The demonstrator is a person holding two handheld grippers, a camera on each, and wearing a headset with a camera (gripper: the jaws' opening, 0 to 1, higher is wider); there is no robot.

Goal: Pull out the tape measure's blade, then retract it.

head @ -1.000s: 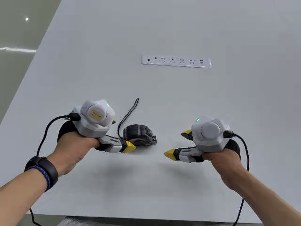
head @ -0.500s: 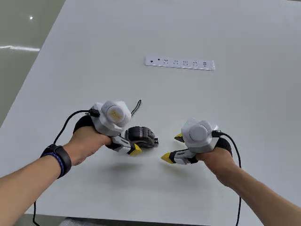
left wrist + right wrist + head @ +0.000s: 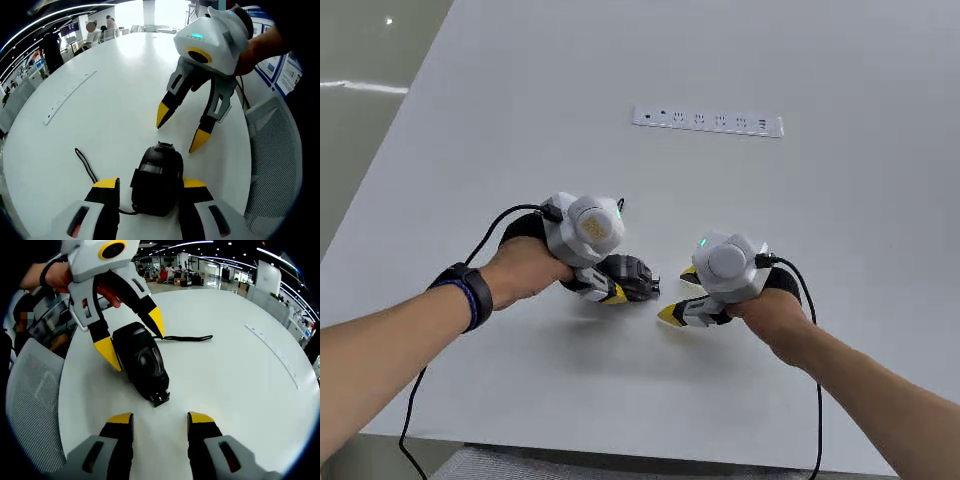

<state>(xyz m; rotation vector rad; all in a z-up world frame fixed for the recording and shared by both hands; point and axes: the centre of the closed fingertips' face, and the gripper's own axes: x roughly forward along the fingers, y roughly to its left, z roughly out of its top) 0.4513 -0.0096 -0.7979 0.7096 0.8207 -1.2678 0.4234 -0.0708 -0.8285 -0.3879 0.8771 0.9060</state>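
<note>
The white table carries a power strip at 12 o'clock from the work. Over the last second the left gripper has slid from beside the tape measure to straddle its case, jaws released with a sliver of gap on one side. The right gripper has closed in from 3 o'clock, jaws also released, facing the blade hook. Judging by this, the case is about to be clamped; the blade is not yet pulled.
</note>
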